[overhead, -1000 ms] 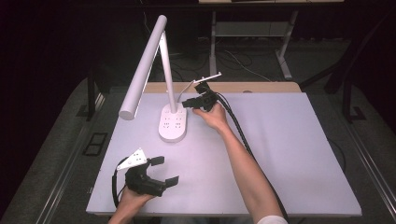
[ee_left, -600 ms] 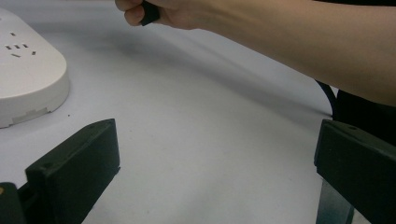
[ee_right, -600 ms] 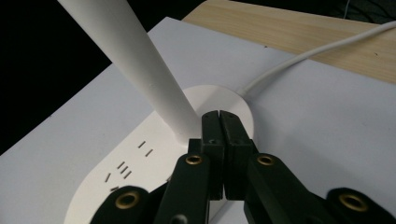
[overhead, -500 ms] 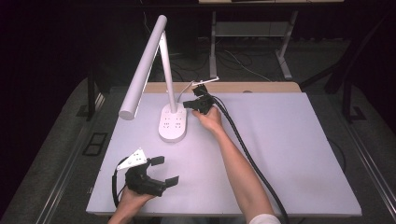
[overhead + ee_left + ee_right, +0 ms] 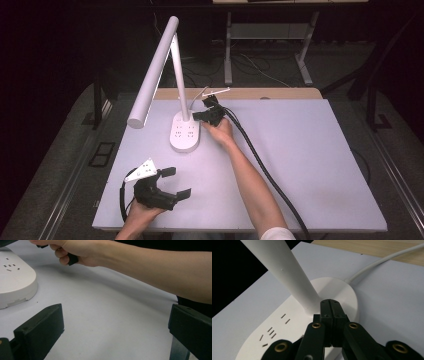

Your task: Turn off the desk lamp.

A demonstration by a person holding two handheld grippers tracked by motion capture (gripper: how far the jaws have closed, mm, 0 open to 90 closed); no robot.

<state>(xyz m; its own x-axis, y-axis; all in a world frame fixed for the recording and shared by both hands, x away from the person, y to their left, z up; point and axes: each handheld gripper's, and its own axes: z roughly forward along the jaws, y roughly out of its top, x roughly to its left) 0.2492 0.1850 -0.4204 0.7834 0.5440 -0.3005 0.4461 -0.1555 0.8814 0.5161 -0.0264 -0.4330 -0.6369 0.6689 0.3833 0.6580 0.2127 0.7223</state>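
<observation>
With the right gripper (image 5: 331, 305) closed empty against the foot of the lamp (image 5: 184, 131) at the table's (image 5: 310, 165) far left and the left gripper (image 5: 176, 182) held wide apart nearby, the base may be shoved if pressed obliquely.

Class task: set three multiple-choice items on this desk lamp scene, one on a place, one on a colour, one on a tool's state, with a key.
1. Where is the right tool?
A. at the lamp base, by the stem
B. at the table's near edge
C. off the table

2. What colour is the lamp?
A. black
B. white
C. red

3. How do the left tool's jaws stand?
A. shut on a cable
B. shut on nothing
C. open

Key: 1 A, its tips sit over the base beside the stem; 2 B, stem and base are white; 3 C, bare table shows between its jaws.
</observation>
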